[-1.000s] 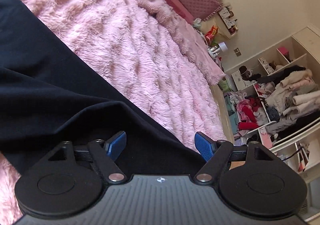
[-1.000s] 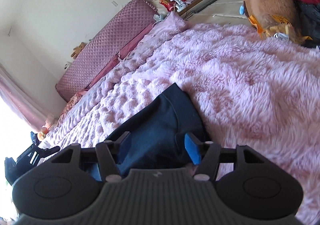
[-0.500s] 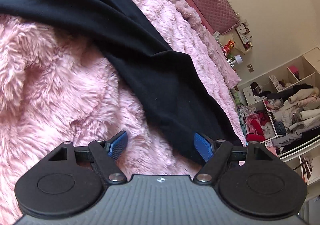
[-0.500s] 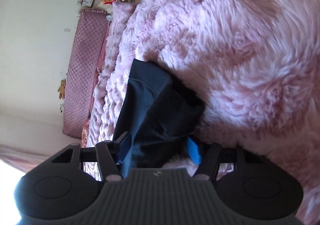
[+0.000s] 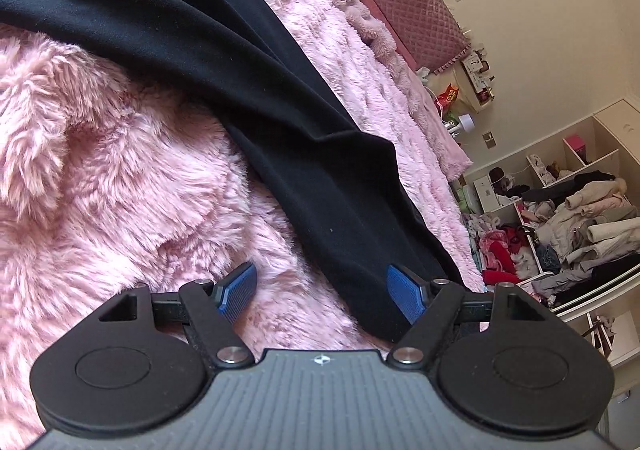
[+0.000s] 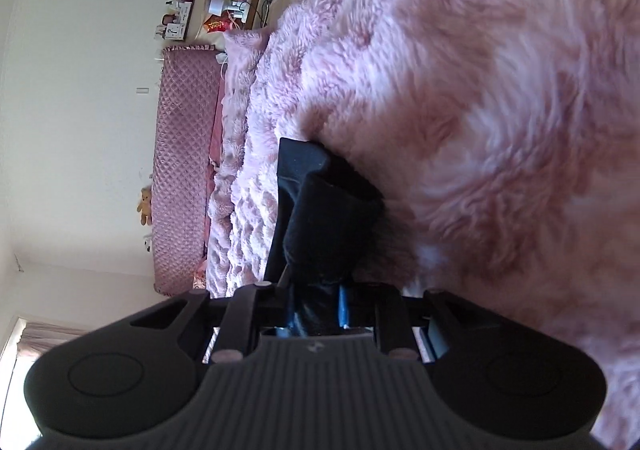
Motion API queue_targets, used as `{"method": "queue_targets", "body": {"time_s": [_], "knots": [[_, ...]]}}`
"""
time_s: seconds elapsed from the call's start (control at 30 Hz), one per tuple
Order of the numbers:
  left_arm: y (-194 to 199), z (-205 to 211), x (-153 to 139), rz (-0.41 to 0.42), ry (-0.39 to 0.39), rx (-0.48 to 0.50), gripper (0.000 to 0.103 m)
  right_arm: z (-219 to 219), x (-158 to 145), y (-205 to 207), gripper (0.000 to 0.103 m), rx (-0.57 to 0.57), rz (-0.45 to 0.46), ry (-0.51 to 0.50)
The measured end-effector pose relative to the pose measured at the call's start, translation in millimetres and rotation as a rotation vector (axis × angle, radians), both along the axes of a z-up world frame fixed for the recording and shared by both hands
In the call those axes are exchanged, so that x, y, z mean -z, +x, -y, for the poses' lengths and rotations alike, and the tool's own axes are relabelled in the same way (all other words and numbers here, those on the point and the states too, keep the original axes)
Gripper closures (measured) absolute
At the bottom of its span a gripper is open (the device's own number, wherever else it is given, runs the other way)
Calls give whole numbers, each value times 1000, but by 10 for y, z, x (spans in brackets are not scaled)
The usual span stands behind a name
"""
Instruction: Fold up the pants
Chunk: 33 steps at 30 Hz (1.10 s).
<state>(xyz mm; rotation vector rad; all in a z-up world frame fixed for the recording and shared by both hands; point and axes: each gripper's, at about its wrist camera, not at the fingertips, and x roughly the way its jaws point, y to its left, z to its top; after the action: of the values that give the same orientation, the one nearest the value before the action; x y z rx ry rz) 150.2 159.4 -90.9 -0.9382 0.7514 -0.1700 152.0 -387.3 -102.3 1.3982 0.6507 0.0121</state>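
Note:
Black pants (image 5: 240, 49) lie across a fluffy pink blanket (image 5: 120, 189) on a bed. One leg's end runs down to my left gripper (image 5: 322, 286), which is open. The hem's edge lies between its blue pads, close to the right pad (image 5: 404, 290), and neither pad presses on it. In the right wrist view my right gripper (image 6: 318, 310) is rolled on its side. Its jaws are closing, and the pads pinch a bunched fold of the pants (image 6: 320, 217) that stands up from the blanket (image 6: 480, 129).
A quilted pink headboard (image 5: 400, 1) stands at the bed's far end, with a cluttered nightstand (image 5: 472, 85) beside it. Open shelves stuffed with clothes (image 5: 560, 217) fill the right side. A small teddy (image 6: 145, 205) sits by the headboard (image 6: 180, 169).
My left gripper slid off the pants to the leg's end and stays open. My right gripper rolled onto its side, sank and closed on a fold of the pants.

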Motion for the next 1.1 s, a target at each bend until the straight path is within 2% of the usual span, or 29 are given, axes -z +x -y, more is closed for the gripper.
{"method": "queue_targets", "body": {"time_s": [0.07, 0.23, 0.33, 0.43, 0.47, 0.57, 0.67, 0.73, 0.77, 0.87, 0.93, 1.0, 1.1], "knots": [[-2, -28, 14, -2, -10, -2, 16, 189, -16, -64, 88, 1, -17, 3], [-8, -120, 43, -10, -45, -19, 16, 580, -69, -200, 88, -35, -46, -76], [-3, -152, 78, -13, -71, -30, 16, 631, -35, -207, 85, -105, -86, -106], [18, -151, 84, -17, -72, -26, 16, 658, -109, -290, 79, -105, -99, -179], [18, -146, 79, -17, -69, -25, 16, 657, -165, -311, 75, -102, -101, -227], [25, -118, 46, -22, -43, -15, 16, 620, -434, -399, 61, -65, -117, -491], [4, -95, 11, -13, -8, -8, 16, 543, -695, -519, 62, -25, -102, -714], [4, -70, 7, -14, 5, -1, 16, 460, -887, -548, 63, -25, -45, -862], [4, -58, 5, -13, 11, 2, 16, 410, -972, -517, 72, -40, 12, -914], [-23, -5, -2, -1, 44, 14, 16, 216, -1077, -359, 103, -194, 137, -928], [-20, 32, -2, 1, 70, 22, 16, -57, -1059, -21, 103, -338, 164, -885], [-18, 53, 6, -1, 83, 27, 16, -287, -926, 251, 103, -432, 155, -824], [-26, 54, 14, 2, 90, 34, 17, -608, -675, 713, 103, -524, 63, -789]]}}
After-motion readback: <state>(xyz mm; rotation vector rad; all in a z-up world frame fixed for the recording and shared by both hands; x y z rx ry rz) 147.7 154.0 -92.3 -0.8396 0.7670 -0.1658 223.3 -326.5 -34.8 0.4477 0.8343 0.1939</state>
